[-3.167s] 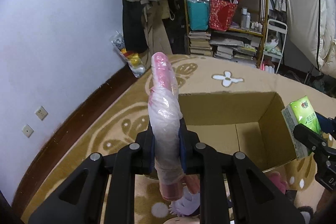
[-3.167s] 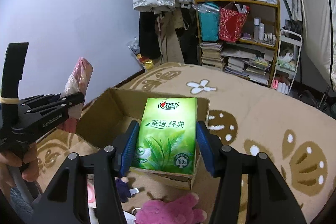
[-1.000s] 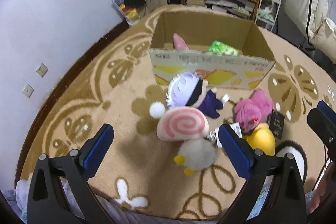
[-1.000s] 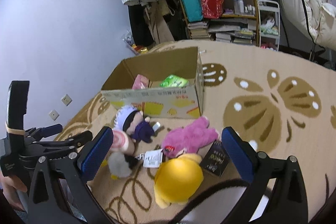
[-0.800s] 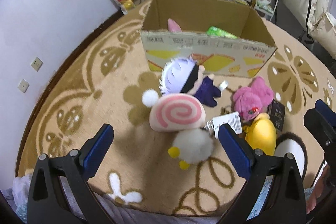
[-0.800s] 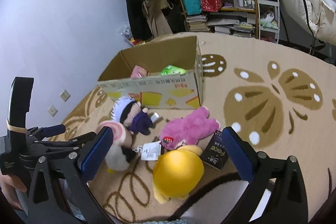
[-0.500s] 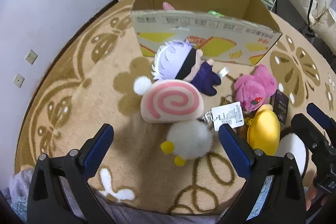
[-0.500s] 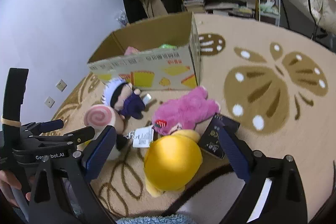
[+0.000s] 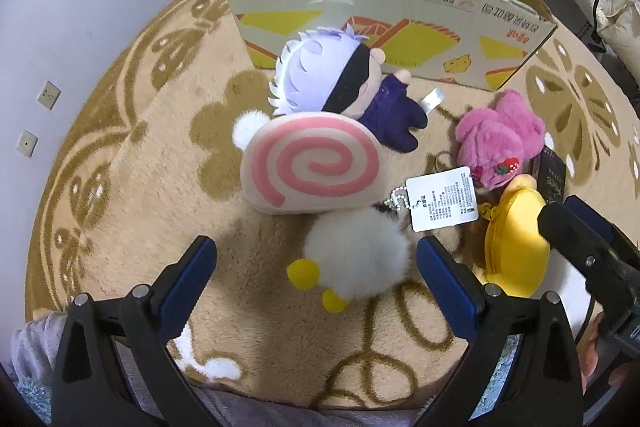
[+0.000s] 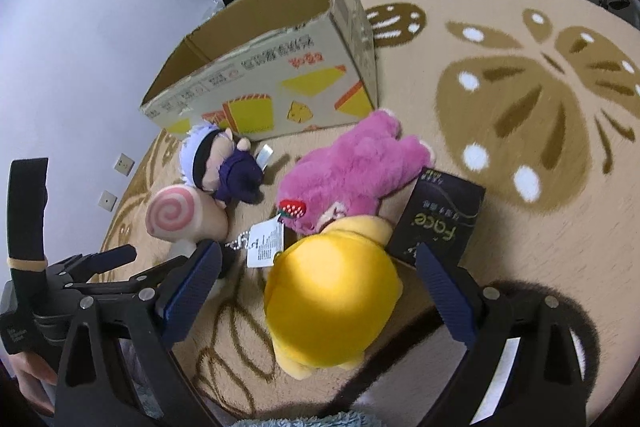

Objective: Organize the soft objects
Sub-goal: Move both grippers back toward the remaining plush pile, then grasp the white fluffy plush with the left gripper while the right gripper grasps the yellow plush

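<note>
Left gripper (image 9: 316,267): empty, fingers spread wide, hanging over the white fluffy duck plush (image 9: 356,263), which lies between the two blue pads at about 6 o'clock of the toy pile.
Swirl plush (image 9: 312,163): the pink-spiral cushion touches the duck at its 12 o'clock edge; a paper hang tag (image 9: 442,197) on a ball chain lies just beside the duck at 2 o'clock.
Doll (image 9: 332,79): the white-haired, blindfolded plush leans against the front wall of the cardboard box (image 9: 384,7).
Pink bear plush (image 10: 356,171): lies face down at 12 o'clock of the yellow plush (image 10: 332,303), touching it.
Right gripper (image 10: 318,285): empty too, fingers wide, straddling the yellow plush from above.
Black packet (image 10: 438,221): a flat dark pack printed "Face" rests against the yellow plush at 2 o'clock.
Doing it well: I'd say each gripper should drop straight down and close on the fat middle of its toy, the left one keeping the tag and chain out of the pinch, the right one clear of the black packet.
Edges: the box's front wall stands at 12 o'clock, so toys must be lifted over its rim.
Open room: bare carpet (image 10: 520,131) lies at 3 o'clock of the pile, and more at 9 o'clock towards the wall; the two grippers sit near each other, little slack between them.
</note>
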The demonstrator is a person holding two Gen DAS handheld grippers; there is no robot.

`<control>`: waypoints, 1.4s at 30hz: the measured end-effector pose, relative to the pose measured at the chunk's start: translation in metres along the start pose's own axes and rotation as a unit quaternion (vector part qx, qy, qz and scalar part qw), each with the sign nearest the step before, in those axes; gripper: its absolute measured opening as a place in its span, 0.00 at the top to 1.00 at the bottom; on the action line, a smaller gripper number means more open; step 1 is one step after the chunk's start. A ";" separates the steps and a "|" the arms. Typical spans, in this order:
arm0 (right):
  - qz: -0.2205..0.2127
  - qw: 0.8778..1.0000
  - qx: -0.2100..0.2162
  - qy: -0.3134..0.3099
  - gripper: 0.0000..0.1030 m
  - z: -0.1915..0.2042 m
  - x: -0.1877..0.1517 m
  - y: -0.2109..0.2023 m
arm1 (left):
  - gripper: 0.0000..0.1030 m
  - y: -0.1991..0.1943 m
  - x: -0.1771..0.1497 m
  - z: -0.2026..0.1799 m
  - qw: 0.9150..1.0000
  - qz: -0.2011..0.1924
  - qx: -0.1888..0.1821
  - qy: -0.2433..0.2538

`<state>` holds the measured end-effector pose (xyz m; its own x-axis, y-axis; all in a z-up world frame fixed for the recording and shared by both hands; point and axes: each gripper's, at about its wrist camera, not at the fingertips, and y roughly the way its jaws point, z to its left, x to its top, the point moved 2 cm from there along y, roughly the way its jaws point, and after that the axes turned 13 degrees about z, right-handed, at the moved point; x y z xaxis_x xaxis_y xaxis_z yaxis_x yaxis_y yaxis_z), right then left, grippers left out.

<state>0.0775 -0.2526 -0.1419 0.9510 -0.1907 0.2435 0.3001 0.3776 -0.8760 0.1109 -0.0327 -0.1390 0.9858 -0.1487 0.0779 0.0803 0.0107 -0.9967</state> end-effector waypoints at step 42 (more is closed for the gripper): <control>0.079 0.996 -0.037 0.001 0.26 0.000 0.003 0.044 | 0.18 0.042 0.015 -0.009 0.998 0.054 0.024 0.012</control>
<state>0.0936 -0.2365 -0.1802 0.9857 -0.1357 0.1000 0.1406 0.3347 -0.9318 0.1276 -0.0434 -0.1800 0.9853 -0.1676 -0.0320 -0.0194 0.0764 -0.9969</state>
